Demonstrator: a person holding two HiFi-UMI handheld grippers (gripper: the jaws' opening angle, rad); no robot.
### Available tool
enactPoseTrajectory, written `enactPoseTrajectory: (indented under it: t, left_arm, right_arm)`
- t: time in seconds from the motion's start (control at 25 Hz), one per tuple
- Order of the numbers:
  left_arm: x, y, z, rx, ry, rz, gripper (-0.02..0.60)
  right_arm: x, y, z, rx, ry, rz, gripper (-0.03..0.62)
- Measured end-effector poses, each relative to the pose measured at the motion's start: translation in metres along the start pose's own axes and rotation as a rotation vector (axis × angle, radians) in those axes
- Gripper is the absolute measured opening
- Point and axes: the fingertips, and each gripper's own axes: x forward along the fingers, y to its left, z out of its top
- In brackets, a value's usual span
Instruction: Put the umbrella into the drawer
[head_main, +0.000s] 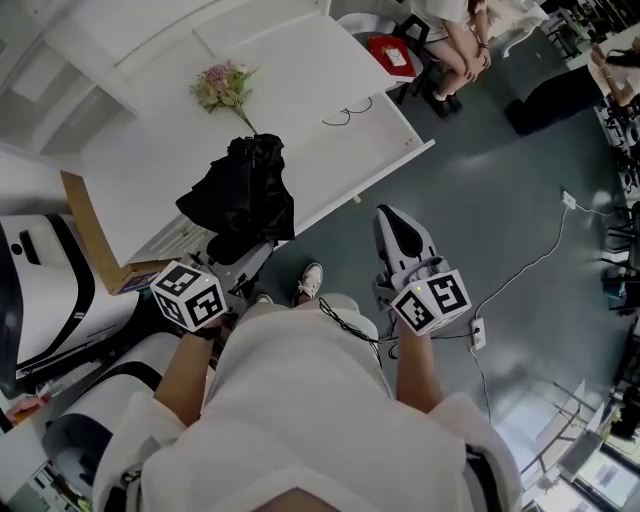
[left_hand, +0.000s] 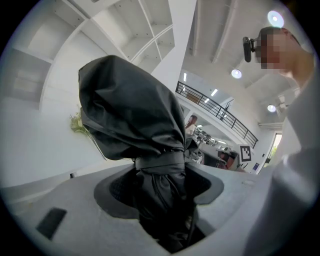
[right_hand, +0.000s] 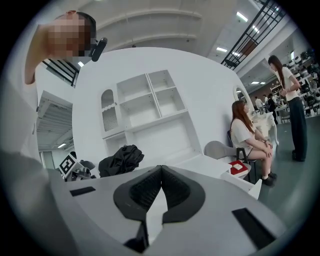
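Note:
The black folded umbrella hangs over the near edge of the white desk, and my left gripper is shut on its lower part. In the left gripper view the umbrella fills the middle, its strapped waist pinched between the jaws of the left gripper. My right gripper hovers over the grey floor to the right of the desk. Its jaws meet at the tips with nothing between them, as the right gripper shows in its own view. I cannot make out a drawer.
A bunch of flowers and a thin black cable lie on the desk. A white shelf unit stands behind it. A cardboard box sits at the left. A seated person and a red-topped stool are to the right.

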Motion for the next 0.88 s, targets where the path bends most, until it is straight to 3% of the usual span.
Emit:
enactPoseTrajectory:
  t: [0.44, 0.88]
  left_arm:
    - [0.055, 0.037, -0.012, 0.148, 0.123, 0.096, 0.276]
    - [0.104, 0.053, -0.031, 0.262, 0.245, 0.099, 0.275]
  right_arm:
    - [0.023, -0.021, -0.053, 0.099, 0.145, 0.048, 0.0]
    - [0.053, -0.036, -0.071, 0.117, 0.185, 0.093, 0.0]
